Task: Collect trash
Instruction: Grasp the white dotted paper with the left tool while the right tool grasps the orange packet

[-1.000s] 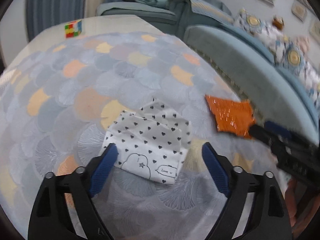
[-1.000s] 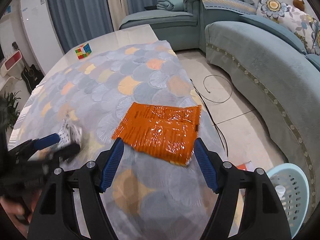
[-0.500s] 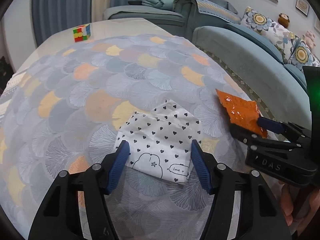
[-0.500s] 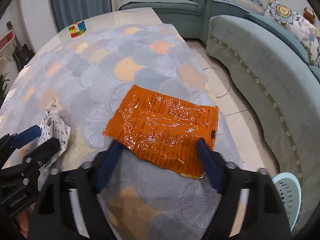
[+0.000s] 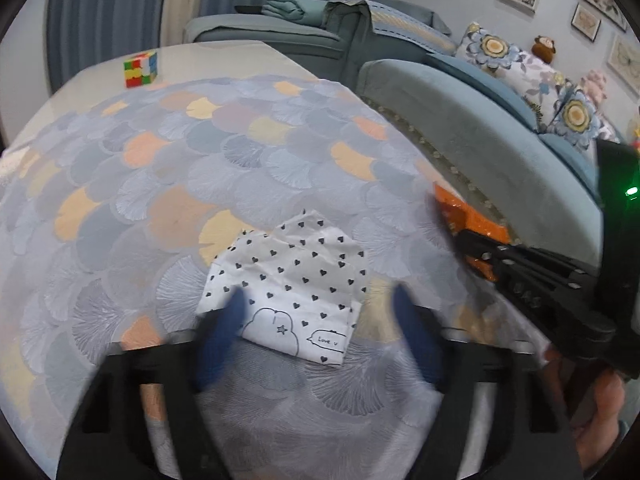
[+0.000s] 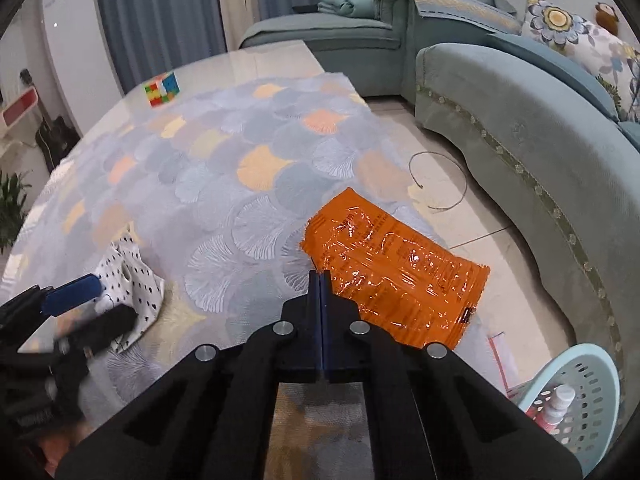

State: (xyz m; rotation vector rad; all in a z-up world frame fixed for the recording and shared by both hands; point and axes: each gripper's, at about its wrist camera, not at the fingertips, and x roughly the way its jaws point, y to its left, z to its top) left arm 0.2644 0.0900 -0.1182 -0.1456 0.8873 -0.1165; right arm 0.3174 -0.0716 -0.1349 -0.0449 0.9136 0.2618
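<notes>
On the patterned tablecloth [image 6: 248, 184], our right gripper [image 6: 320, 280] has just closed, pinching the orange wrapper's [image 6: 400, 276] near-left edge; our left gripper [image 5: 316, 308], just reopening, straddles the heart-print paper [image 5: 292, 280].

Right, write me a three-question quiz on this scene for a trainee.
1. True or false: the right hand-held gripper stands wide open.
2. What lies between the fingers of the left hand-held gripper? A heart-print paper; B puzzle cube; C orange wrapper.
3. What colour is the basket on the floor?
Key: 1 false, it is shut. 2 A; those jaws have just been opening, paper between them. 3 light blue.
</notes>
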